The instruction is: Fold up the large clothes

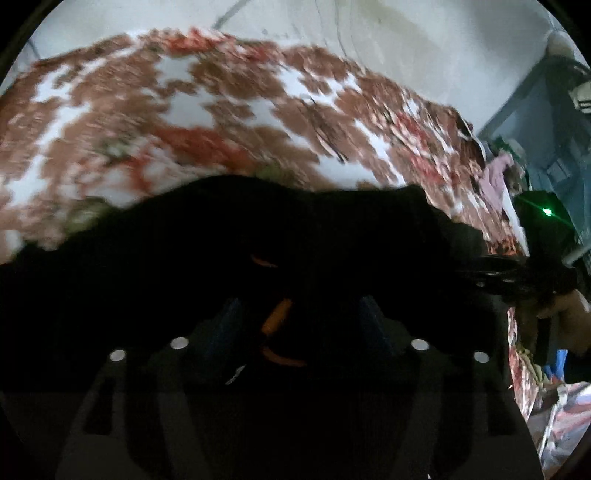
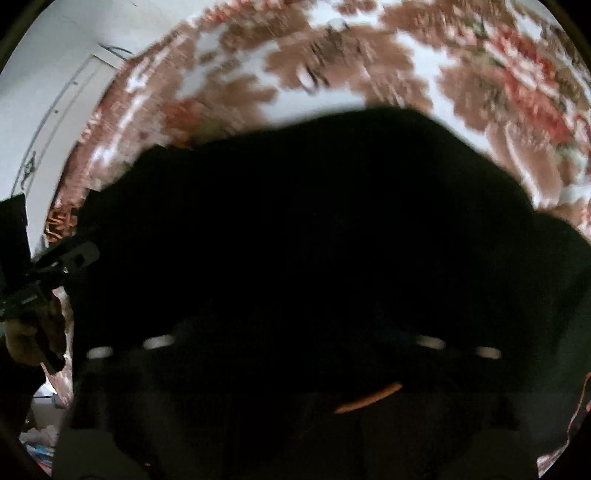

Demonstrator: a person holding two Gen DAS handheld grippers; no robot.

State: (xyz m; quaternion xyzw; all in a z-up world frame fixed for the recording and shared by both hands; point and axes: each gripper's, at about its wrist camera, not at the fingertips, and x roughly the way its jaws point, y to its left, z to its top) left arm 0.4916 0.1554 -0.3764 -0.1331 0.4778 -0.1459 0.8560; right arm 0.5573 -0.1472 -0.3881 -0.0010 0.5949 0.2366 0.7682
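Observation:
A black garment [image 1: 258, 229] with thin orange marks [image 1: 275, 317] lies on a bed sheet [image 1: 177, 110] printed with brown and red flowers. My left gripper [image 1: 301, 325] is over it, its bluish fingers [image 1: 231, 325] apart and open, with dark cloth and an orange mark between them. In the right wrist view the black garment [image 2: 314, 206] fills the frame with an orange mark [image 2: 369, 398] low down. My right gripper [image 2: 295, 339] is very dark, its jaws set wide and open over the cloth. Each gripper also shows from the side: the right gripper [image 1: 517, 273], the left gripper [image 2: 48, 266].
A pale wall [image 1: 369, 33] rises behind the bed. A blue cabinet [image 1: 546, 122], pink cloth [image 1: 495, 181] and a green light [image 1: 546, 211] stand past the bed's right side. A hand [image 1: 565, 317] holds the right gripper. Clutter [image 2: 40, 439] lies on the floor.

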